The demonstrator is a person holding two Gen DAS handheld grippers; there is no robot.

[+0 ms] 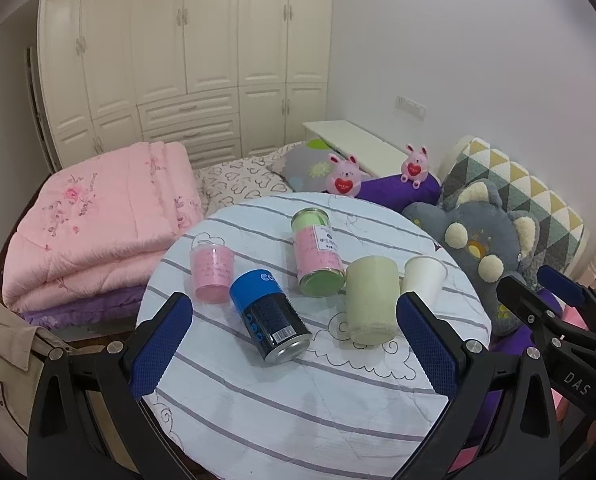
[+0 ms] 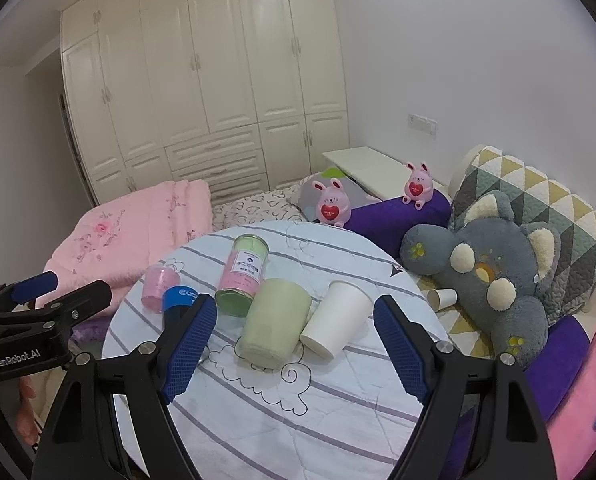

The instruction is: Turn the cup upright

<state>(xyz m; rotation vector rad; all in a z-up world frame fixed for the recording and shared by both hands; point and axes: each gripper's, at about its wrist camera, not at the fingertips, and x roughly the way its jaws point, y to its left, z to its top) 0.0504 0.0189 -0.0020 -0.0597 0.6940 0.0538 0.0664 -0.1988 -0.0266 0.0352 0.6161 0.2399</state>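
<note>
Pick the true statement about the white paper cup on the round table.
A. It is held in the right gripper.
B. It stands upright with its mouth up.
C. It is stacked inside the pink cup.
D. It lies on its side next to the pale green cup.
D: the white paper cup lies on its side on the table, right beside the pale green cup, with the open right gripper short of it.

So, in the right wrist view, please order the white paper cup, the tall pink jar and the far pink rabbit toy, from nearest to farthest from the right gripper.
1. White paper cup: lying on its side between the open fingers of the right gripper.
2. Tall pink jar: lying further back on the table, left of centre.
3. Pink rabbit toy: sitting on the purple cushion, beyond the table.
</note>
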